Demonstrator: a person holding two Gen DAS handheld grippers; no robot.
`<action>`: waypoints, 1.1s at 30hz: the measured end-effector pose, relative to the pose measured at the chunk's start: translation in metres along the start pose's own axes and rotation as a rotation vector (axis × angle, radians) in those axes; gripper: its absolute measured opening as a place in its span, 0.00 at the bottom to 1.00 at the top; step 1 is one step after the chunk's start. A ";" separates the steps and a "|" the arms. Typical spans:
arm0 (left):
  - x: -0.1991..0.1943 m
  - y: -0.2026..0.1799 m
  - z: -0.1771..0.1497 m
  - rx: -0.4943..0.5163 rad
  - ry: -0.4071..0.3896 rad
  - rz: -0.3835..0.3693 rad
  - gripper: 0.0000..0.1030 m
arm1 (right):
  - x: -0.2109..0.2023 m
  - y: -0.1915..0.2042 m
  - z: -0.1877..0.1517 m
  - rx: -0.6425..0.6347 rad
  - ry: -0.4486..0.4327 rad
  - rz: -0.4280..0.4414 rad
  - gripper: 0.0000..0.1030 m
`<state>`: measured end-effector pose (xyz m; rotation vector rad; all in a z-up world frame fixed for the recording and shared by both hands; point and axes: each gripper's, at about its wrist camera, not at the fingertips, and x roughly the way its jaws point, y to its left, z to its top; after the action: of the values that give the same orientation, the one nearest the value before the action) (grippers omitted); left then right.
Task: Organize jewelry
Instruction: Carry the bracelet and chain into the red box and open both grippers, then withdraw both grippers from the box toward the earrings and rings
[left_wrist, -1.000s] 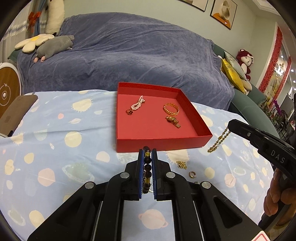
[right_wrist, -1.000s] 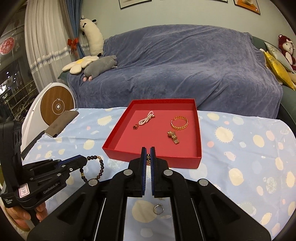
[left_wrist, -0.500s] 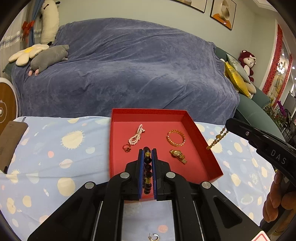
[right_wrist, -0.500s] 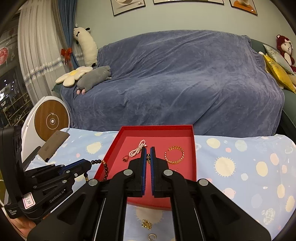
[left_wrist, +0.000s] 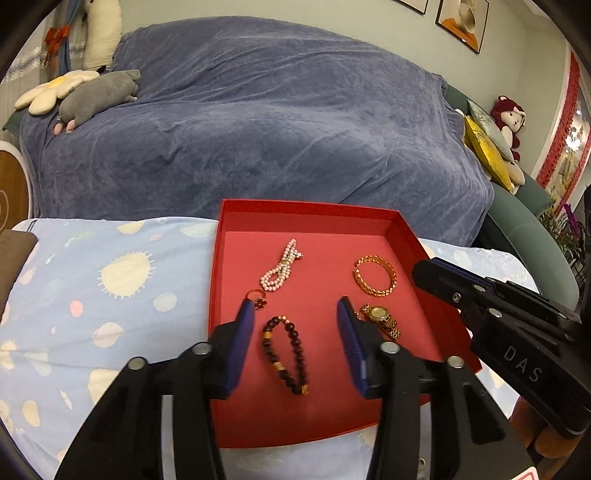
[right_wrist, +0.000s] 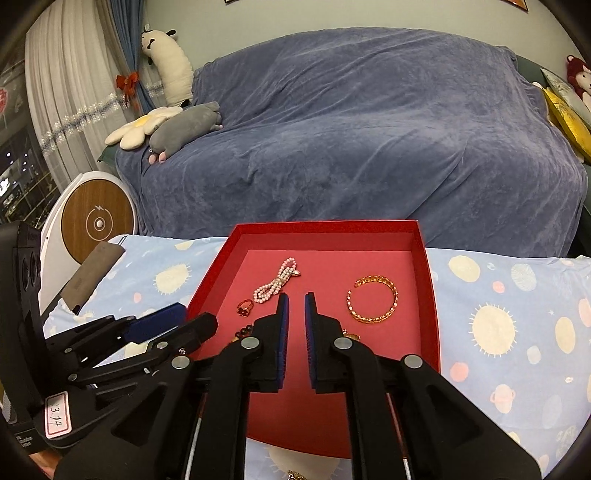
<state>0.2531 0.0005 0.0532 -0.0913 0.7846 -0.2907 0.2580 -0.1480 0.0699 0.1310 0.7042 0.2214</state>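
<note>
Left wrist view: red tray (left_wrist: 406, 236) on spotted tablecloth (left_wrist: 110, 280). Inside are seen pearl strand (left_wrist: 282, 264), red ring (left_wrist: 256, 298), gold bangle (left_wrist: 375, 276), gold watch (left_wrist: 380, 319), dark bead bracelet (left_wrist: 284, 354). Left gripper (left_wrist: 295, 317) jaws wide apart, bracelet lying free between. Right gripper (right_wrist: 295, 306) jaws slightly parted, nothing held. Gold chain (right_wrist: 295, 474) glimpsed on cloth in front of tray, judged left to collect.
</note>
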 end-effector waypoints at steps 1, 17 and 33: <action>-0.003 0.001 0.001 0.002 -0.009 0.010 0.50 | -0.005 0.000 0.000 0.006 -0.010 0.003 0.23; -0.087 0.010 -0.041 -0.057 -0.013 0.035 0.58 | -0.107 -0.004 -0.067 0.009 0.022 -0.046 0.28; -0.074 -0.001 -0.140 -0.005 0.149 0.046 0.58 | -0.097 -0.015 -0.141 0.105 0.150 -0.076 0.28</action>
<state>0.1043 0.0251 0.0056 -0.0571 0.9338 -0.2541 0.0962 -0.1805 0.0212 0.1888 0.8687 0.1223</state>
